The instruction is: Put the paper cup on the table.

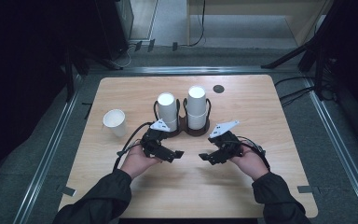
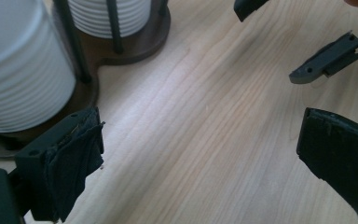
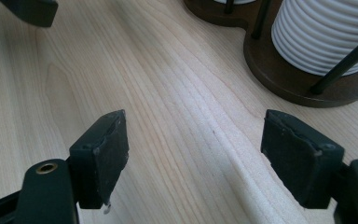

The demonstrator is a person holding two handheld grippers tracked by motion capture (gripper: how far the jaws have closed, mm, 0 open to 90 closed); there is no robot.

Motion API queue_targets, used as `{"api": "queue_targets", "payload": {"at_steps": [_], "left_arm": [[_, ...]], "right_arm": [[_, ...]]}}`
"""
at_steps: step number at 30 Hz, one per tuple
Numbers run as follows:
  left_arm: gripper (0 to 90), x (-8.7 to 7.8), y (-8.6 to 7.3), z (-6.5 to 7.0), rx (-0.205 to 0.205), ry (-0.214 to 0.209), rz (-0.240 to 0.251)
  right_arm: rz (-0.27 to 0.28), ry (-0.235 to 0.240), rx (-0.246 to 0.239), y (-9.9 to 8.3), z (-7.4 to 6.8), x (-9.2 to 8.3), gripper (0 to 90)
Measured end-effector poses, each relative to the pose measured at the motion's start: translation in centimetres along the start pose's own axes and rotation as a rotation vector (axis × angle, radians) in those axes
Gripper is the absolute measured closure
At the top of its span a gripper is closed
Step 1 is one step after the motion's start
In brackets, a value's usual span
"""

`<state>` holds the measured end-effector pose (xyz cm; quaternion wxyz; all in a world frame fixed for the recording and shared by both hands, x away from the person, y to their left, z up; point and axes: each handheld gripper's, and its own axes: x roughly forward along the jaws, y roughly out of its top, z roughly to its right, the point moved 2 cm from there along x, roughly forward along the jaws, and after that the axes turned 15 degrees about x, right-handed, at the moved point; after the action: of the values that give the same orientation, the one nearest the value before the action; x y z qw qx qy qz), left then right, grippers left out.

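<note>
Right tool (image 3: pixel 193 158) wide apart over bare table (image 3: pixel 168 116); cup stack (image 3: pixel 326 32) (ribbed, white) in brown holder (image 3: pixel 279 74) beyond

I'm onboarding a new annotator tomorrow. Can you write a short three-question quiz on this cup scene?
1. True or false: the left gripper holds a cup.
2. How many cup stacks stand in the dark holder?
3. Where is the single cup? A) left of the holder, apart from it B) inside the holder C) between the grippers

Key:
1. False; its jaws stand open over the table, as do those of the right gripper.
2. Two: the left stack and the taller right stack.
3. A
</note>
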<state>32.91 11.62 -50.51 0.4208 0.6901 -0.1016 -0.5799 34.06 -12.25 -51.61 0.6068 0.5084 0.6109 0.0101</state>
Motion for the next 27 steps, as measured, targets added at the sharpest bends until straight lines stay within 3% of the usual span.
{"api": "queue_targets", "payload": {"at_steps": [8, 18, 27], "left_arm": [[0.9, 1.1, 0.1, 0.5, 0.026, 0.001, -0.032], [0.8, 2.0, 0.2, 0.8, 0.061, 0.011, -0.081], [0.8, 2.0, 0.1, 0.9, 0.068, 0.017, -0.077]], "right_arm": [[0.007, -0.003, 0.026, -0.1, 0.0, 0.0, 23.2], [-0.002, -0.008, 0.020, -0.5, -0.2, 0.0, 23.2], [-0.001, -0.003, 0.016, -0.5, -0.3, 0.0, 23.2]]}}
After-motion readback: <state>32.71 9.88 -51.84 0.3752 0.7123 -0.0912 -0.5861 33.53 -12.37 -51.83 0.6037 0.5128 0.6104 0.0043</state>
